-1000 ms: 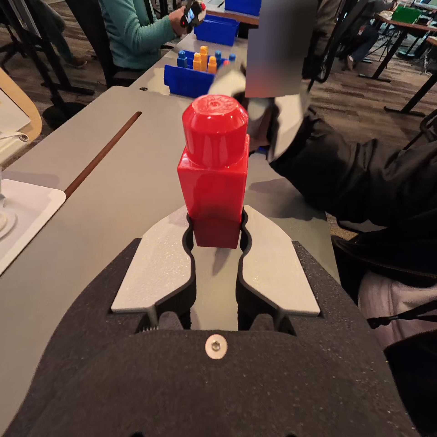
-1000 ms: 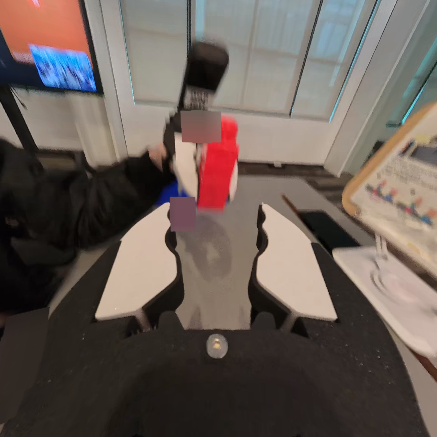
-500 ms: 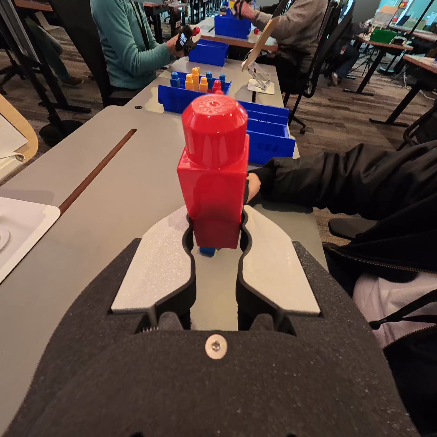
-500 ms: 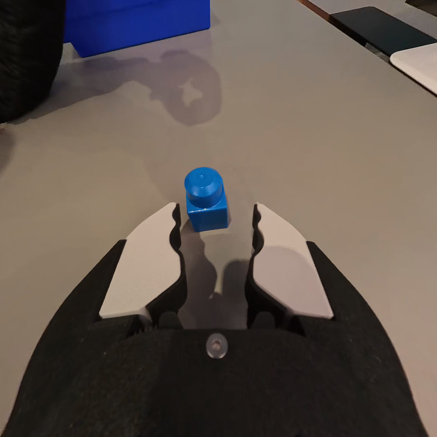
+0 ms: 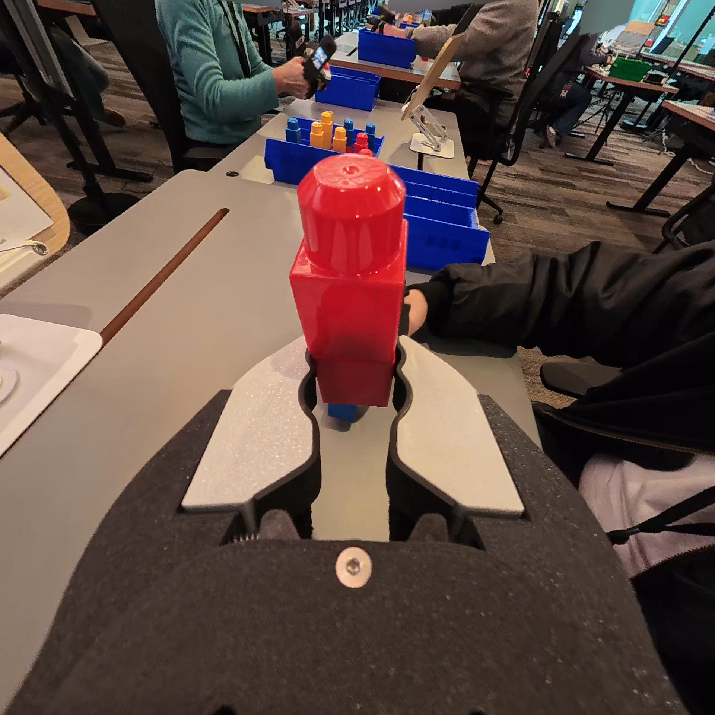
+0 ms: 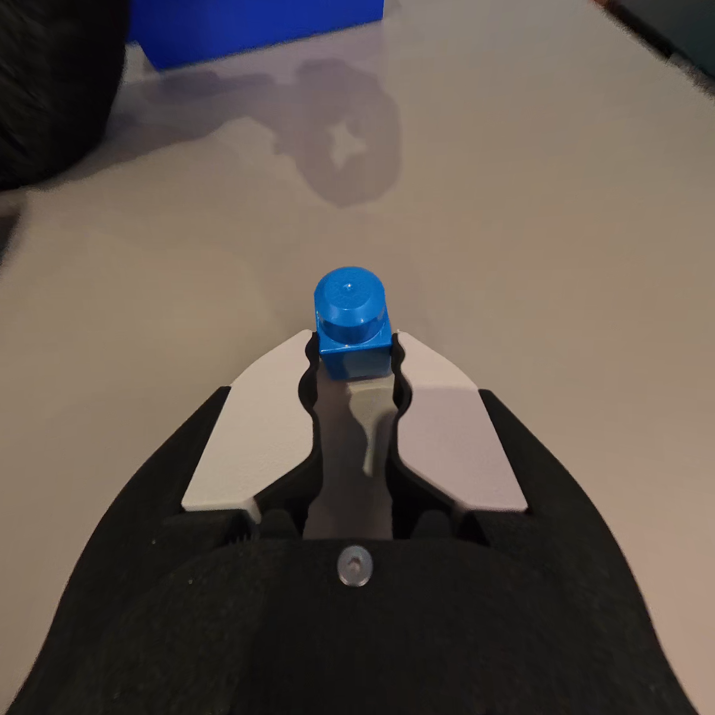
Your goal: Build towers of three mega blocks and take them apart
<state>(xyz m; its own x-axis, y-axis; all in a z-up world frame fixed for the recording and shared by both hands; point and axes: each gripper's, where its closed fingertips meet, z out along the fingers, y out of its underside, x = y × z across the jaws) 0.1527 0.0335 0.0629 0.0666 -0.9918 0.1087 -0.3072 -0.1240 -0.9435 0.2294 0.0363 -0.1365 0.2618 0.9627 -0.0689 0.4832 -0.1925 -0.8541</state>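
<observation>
My left gripper (image 5: 352, 373) is shut on the lower block of a red two-block stack (image 5: 348, 305) and holds it upright above the grey table (image 5: 201, 348). A small blue block (image 5: 340, 411) shows just under the stack in the left wrist view. In the right wrist view the same blue block (image 6: 350, 332) stands upright on the table, stud up. My right gripper (image 6: 353, 348) is shut on it, with a fingertip pressing each side of its base.
An empty blue bin (image 5: 441, 228) stands beyond the stack, and it also shows in the right wrist view (image 6: 251, 31). A farther blue bin (image 5: 294, 158) holds several blocks. A black sleeve (image 5: 541, 298) reaches in from the right. A white stand base (image 5: 35, 360) lies at the left.
My right gripper swung down to the table, moved onto the blue block and closed on it. My left gripper kept holding the red stack in place.
</observation>
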